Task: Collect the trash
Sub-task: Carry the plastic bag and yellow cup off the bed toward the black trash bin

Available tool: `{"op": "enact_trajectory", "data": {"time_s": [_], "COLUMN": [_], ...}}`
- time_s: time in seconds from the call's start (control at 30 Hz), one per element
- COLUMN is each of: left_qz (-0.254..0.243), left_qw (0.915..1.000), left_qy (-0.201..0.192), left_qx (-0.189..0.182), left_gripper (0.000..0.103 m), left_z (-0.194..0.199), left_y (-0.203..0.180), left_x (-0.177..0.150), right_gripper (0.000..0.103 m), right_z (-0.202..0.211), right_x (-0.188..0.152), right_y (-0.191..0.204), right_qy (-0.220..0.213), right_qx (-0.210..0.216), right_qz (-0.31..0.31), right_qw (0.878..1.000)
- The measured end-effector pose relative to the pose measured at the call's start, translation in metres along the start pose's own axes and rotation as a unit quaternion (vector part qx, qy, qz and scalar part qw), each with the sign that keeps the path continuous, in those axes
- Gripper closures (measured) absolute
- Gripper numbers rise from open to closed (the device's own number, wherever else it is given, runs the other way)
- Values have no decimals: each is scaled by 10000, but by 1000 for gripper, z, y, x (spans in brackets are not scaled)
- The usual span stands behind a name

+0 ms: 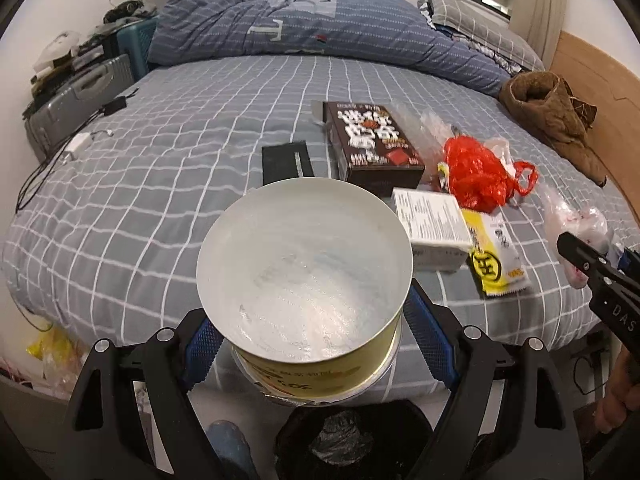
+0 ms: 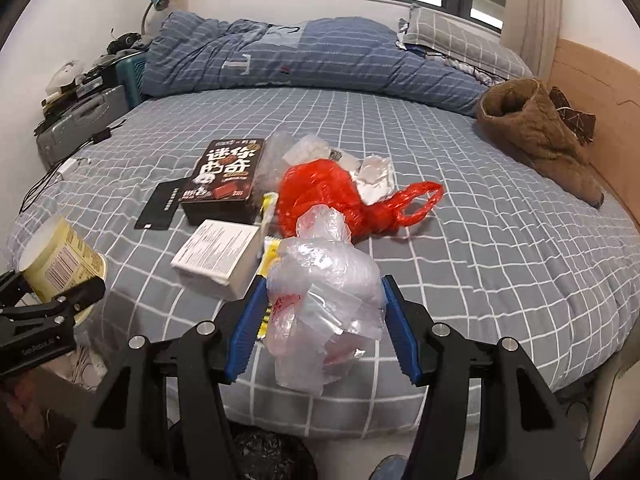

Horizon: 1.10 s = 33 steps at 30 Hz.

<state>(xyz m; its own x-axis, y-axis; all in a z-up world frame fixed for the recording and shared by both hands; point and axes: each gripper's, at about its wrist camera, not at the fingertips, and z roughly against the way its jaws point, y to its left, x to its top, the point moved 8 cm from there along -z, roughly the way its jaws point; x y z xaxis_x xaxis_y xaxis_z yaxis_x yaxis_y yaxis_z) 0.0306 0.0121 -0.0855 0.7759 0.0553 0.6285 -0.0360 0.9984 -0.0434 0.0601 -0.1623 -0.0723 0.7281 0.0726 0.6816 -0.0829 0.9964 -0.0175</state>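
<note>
My left gripper (image 1: 310, 332) is shut on a yellow paper cup (image 1: 308, 280) with a white inside, held over the near edge of the bed; the cup also shows in the right wrist view (image 2: 60, 264). My right gripper (image 2: 324, 316) is shut on a crumpled clear plastic bag (image 2: 324, 292), held above the bed's front edge. On the bed lie a red plastic bag (image 2: 332, 200), a dark box (image 2: 228, 172), a white box (image 2: 218, 254), a yellow wrapper (image 1: 496, 256) and a black card (image 2: 162, 204). A black-lined trash bin (image 1: 352, 440) stands below my left gripper.
A rolled blue quilt (image 2: 300, 56) and pillows lie at the far side of the bed. A brown garment (image 2: 540, 136) sits at the right by the wooden headboard (image 2: 592, 92). A grey suitcase (image 1: 80, 96) and cables stand at the left.
</note>
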Motion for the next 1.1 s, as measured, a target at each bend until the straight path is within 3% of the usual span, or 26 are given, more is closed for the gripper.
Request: {"op": "enact_trajectory", "data": {"time_s": [0.5, 0.83, 1.1], "left_qz": [60, 109, 36], "left_qw": [9999, 9997, 9987], "left_qy": [-92, 214, 498], "left_qx": [-67, -24, 40], "left_gripper": [21, 21, 21], "left_z": [34, 49, 58], "left_y": [-17, -11, -11], "left_x": [-32, -75, -111], "right_gripper": [48, 48, 48], "right_z": [39, 68, 76], "right_x": [-25, -61, -107], "right_y": [12, 33, 42], "right_qy": [-49, 87, 503], "right_qx": [22, 199, 220], "right_qz": [-110, 20, 189], "right_qw": [9999, 9998, 9983]}}
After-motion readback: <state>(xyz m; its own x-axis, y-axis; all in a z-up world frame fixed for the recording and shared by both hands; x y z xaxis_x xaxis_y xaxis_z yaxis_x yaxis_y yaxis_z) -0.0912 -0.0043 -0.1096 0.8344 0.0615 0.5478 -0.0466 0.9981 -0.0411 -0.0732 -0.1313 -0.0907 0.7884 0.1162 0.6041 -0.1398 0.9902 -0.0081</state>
